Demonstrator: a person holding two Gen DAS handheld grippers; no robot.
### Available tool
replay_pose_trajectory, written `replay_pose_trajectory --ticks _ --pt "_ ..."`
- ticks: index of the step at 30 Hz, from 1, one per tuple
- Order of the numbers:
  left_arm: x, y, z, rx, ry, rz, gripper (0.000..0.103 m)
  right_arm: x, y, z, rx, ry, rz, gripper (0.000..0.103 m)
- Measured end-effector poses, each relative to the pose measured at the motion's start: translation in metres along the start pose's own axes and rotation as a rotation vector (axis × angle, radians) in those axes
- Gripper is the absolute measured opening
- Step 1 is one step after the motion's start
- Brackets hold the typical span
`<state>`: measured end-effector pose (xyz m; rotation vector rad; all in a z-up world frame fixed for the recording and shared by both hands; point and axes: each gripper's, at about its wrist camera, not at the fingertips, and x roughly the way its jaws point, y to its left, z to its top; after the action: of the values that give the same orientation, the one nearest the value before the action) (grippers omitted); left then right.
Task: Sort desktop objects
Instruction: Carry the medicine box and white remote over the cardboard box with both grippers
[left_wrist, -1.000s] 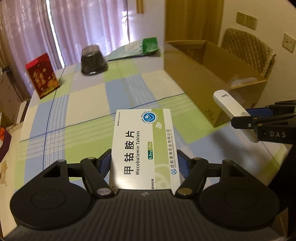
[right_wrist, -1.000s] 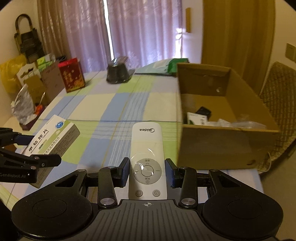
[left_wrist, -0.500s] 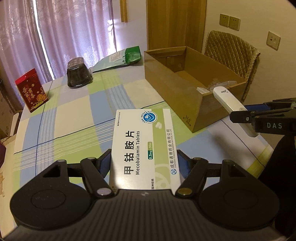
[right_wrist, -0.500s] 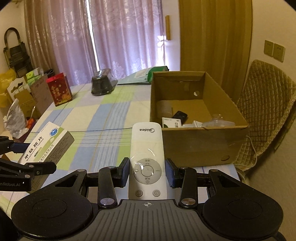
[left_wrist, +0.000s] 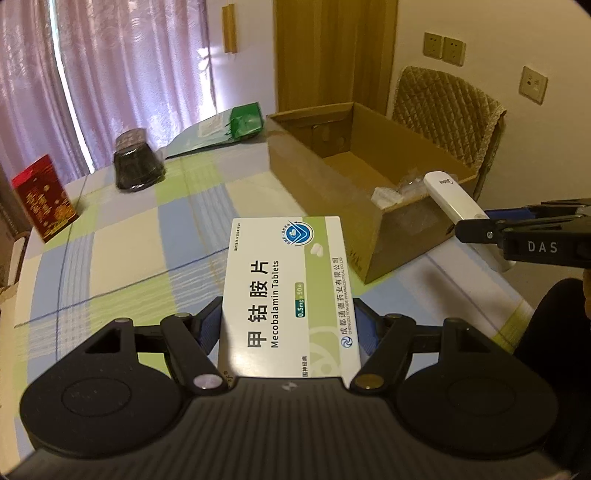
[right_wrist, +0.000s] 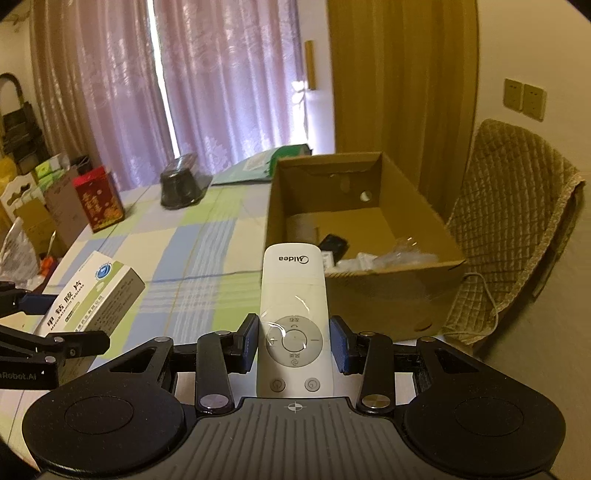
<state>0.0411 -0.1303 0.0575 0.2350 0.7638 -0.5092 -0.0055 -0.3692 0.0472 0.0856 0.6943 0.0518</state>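
My left claw (left_wrist: 288, 326) is pinching a tablet box (left_wrist: 286, 295) by its two long sides, the blue pads pressed against it; the box is white and green, it reads "Mecobalamin Tablets", and it is lifted above the worktop (left_wrist: 122, 258), not touching the checked cloth; my right claw (right_wrist: 294, 341) is pinching a white remote control (right_wrist: 293, 314) around its round button pad, with the "Midea" end pointing forward and up; the remote is also in the air, over the near right part of the worktop, just before the cardboard box (right_wrist: 388, 291); in the left wrist view I see the right claw (left_wrist: 480, 230) from the side, with the remote control (left_wrist: 454, 205) crossing in front of the near corner of the cardboard box (left_wrist: 321, 184); the cardboard box stands open along the right edge of the worktop, and inside it lie a dark small device (right_wrist: 333, 243), some white packets and crumpled clear plastic; at the far edge of the worktop there is a dark plastic container (left_wrist: 137, 162) and a green and white bag (left_wrist: 236, 125) lying flat; a red gift box (left_wrist: 42, 197) stands upright near the far left edge; beside the cardboard box, off the worktop, stands a chair with a quilted cover (right_wrist: 513, 221).
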Motion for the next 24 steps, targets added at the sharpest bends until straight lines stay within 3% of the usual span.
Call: replay_pose_trajectory --ticks 16,24 --pt "0.056 -0.062 0.092 0.094 -0.060 -0.131 0.067 0.024 -0.066 0.054 0.030 -0.059 -0.064 0.040" --pt "0.098 -0.076 0.118 0.131 -0.043 -0.144 0.067 0.054 -0.086 0.073 0.024 -0.048 -0.068 0.040"
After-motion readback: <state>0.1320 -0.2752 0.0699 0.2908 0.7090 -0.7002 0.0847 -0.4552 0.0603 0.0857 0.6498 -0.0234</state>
